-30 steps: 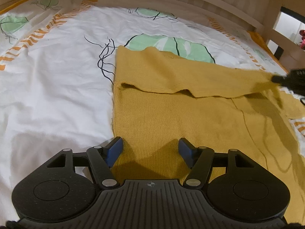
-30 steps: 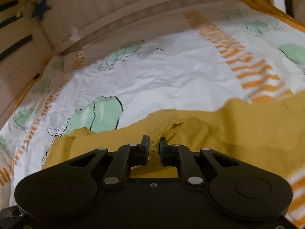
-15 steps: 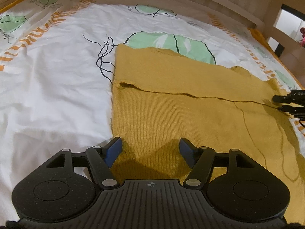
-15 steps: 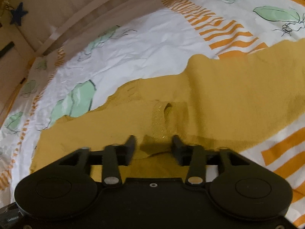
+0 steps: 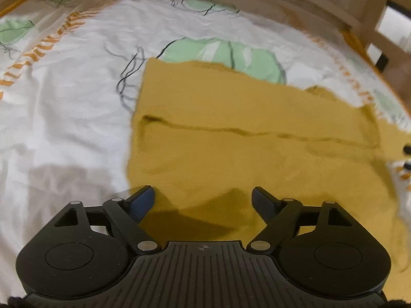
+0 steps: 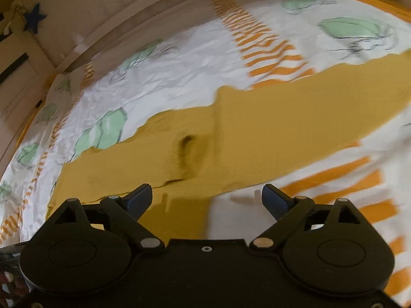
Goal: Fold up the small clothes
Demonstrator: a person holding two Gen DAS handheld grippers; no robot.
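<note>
A mustard-yellow knit garment [image 5: 251,159] lies flat on the bed, its far part folded over toward me so a fold edge [image 5: 257,132] runs across it. My left gripper [image 5: 203,197] hovers over the garment's near left corner, its jaws opening wide with nothing pinched between them. In the right wrist view the same garment [image 6: 257,138] stretches across the sheet with a sleeve running off to the right. My right gripper [image 6: 206,196] is over its near edge, jaws opening, the cloth lying loose below them. The right gripper's fingertips [image 5: 407,150] show at the left wrist view's right edge.
The bed has a white sheet [image 5: 64,118] with green leaf prints and orange stripes. A wooden bed rail [image 5: 321,2] runs along the far side, with posts at the right. In the right wrist view a padded wall [image 6: 115,7] with a dark star [image 6: 34,20] lies behind.
The right gripper let go of the yellow cloth it pinched, opened wide and drew back toward the near right. The lifted flap now lies flat. The left jaws spread wider.
</note>
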